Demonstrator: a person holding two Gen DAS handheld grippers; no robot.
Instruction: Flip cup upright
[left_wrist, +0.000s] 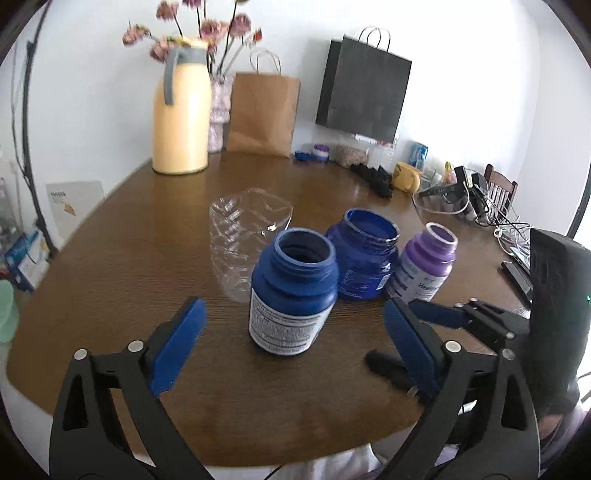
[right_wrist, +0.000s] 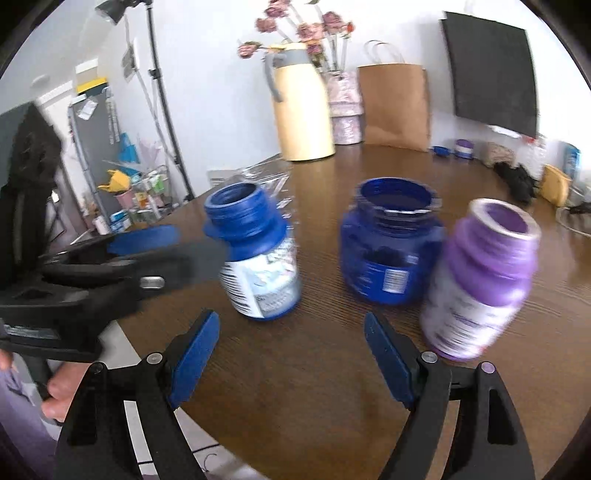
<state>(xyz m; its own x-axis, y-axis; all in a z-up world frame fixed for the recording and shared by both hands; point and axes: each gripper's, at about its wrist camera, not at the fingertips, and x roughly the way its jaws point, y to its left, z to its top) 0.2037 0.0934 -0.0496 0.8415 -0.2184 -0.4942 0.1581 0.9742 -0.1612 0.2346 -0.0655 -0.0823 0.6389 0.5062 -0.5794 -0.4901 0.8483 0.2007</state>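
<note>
Clear crinkled plastic cup (left_wrist: 246, 236), upright, mouth up, on table behind blue bottle (left_wrist: 291, 291)

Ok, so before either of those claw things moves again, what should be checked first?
1. Left hand-held gripper open, holding nothing: ok.
2. Right hand-held gripper open, holding nothing: ok.
3. Dark blue plastic bottle with the white label upright, mouth up: ok.
4. Wide dark blue plastic jar and purple plastic bottle upright: ok.
5. Clear crinkled plastic cup upright: cannot tell; it is see-through and partly hidden behind the bottle.
6. Right wrist view sharp enough to aim by: not ok, it is motion-blurred.
</note>
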